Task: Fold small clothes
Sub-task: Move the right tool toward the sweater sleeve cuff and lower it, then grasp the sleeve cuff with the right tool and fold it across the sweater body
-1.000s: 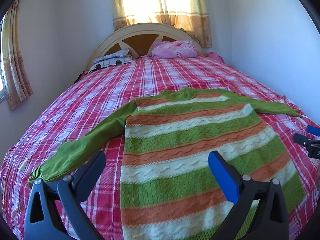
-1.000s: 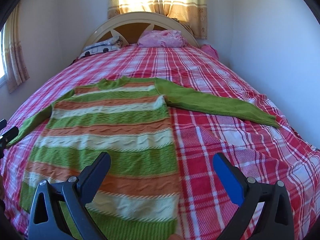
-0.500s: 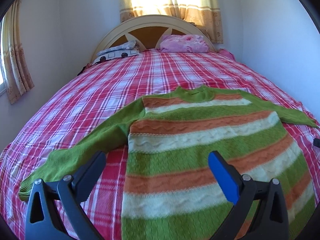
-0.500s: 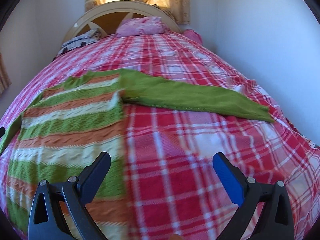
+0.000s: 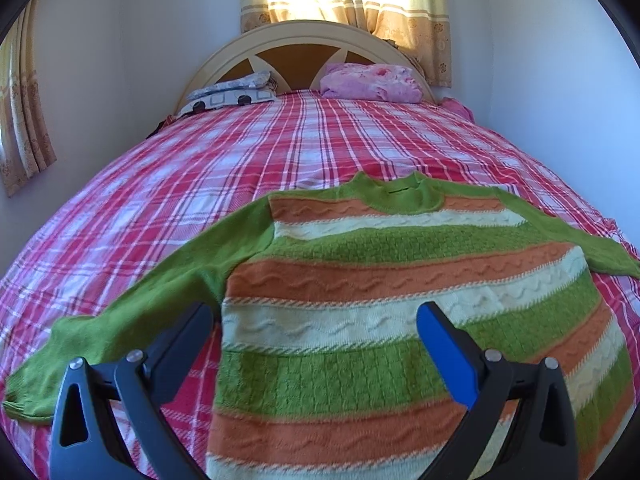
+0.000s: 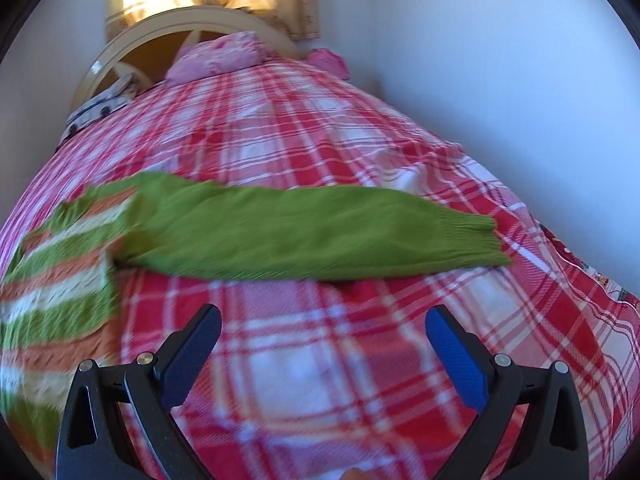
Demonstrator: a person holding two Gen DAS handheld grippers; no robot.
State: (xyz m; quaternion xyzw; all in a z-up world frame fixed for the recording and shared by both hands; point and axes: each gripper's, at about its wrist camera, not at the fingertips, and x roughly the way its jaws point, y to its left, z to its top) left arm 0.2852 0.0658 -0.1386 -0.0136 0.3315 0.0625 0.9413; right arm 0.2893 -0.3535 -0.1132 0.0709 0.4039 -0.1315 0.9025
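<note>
A small knitted sweater (image 5: 380, 288) with green, orange and cream stripes lies flat, face up, on the bed, neck toward the headboard. Its green left sleeve (image 5: 120, 312) stretches out toward the bed's left edge. My left gripper (image 5: 316, 320) is open and empty, hovering above the sweater's body near the left armpit. In the right wrist view the green right sleeve (image 6: 320, 232) lies straight across the bedspread, its cuff (image 6: 476, 240) to the right. My right gripper (image 6: 324, 324) is open and empty, just short of that sleeve.
The bed has a red and white plaid spread (image 5: 280, 152). A pink pillow (image 5: 368, 82) and a folded patterned cloth (image 5: 232, 94) lie by the cream headboard (image 5: 304, 36). A white wall (image 6: 520, 80) runs along the bed's right side.
Both grippers have moved forward and lower over the bed. The left one has closed in on the sweater's body; the right one has swung right toward the right sleeve. Both stay open.
</note>
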